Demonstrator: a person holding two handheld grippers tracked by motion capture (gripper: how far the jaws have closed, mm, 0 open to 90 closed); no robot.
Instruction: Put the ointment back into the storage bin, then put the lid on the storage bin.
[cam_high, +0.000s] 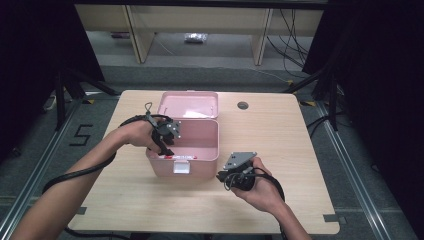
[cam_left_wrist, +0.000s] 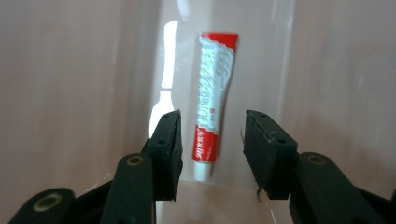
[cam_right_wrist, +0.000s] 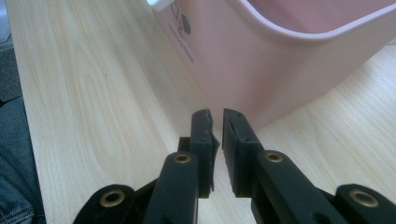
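Pale wooden worktop (cam_high: 280, 125) is carrying an open pink plastic box (cam_high: 210, 165); the red-and-white tube (cam_left_wrist: 211, 102) is already lying inside, untouched between the left tool's (cam_left_wrist: 212, 133) spread jaws. The right tool (cam_right_wrist: 217, 122), nearly closed and empty, is waiting beside the box, so closing the lid (cam_high: 189, 105) is likely remaining.

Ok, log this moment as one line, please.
left gripper: open, inside pink box, tube lying between jaws, untouched | right gripper: near-closed, empty, beside box on table
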